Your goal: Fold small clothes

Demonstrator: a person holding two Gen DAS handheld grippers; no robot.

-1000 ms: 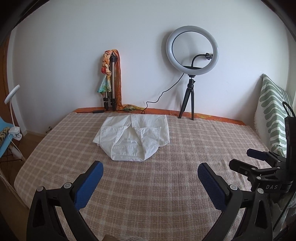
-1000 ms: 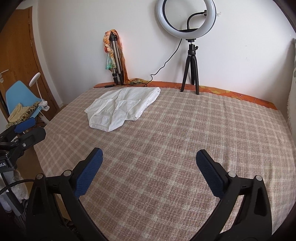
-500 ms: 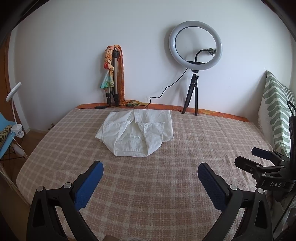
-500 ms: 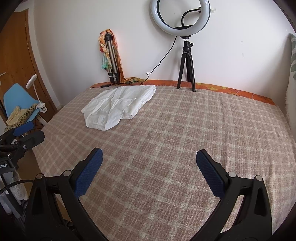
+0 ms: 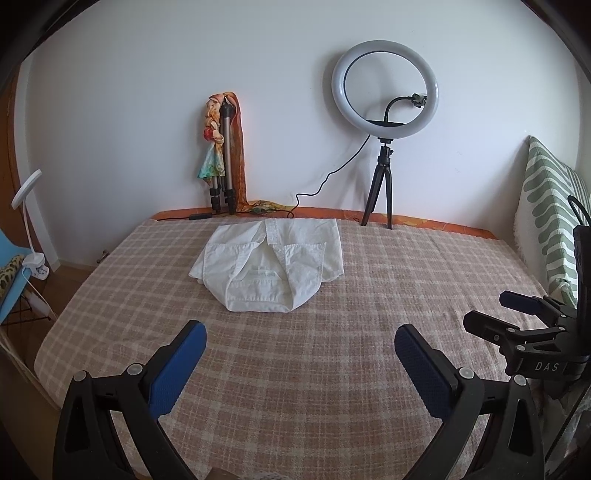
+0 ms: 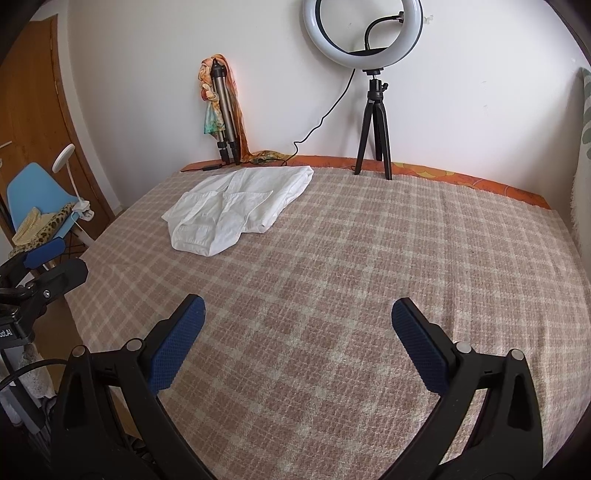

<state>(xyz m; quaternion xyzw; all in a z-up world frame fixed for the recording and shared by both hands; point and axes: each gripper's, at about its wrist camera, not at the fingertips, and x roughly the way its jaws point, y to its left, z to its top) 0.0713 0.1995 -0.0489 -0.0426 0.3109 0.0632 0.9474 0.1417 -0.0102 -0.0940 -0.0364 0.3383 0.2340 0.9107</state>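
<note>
1. White cotton shirt (image 5: 269,264) is seen lying partly folded, far-left on the checked bed (image 5: 332,369).
2. Since a second ago, only slight camera drift is noted.
3. Left tongs (image 5: 299,354) and right tongs (image 6: 295,332) are held wide apart, empty.
4. "DAS" is read on the right tongs' body.

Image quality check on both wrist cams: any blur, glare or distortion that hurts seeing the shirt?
Left wrist view: sharp, soft even daylight, the white shirt shows its creases and is not blown out; strong fisheye bends the bed edge, dark corner vignette. Right wrist view: equally sharp, no glare; shirt sits off-centre to the left, more stretched; ring light is cropped at the top.
</note>
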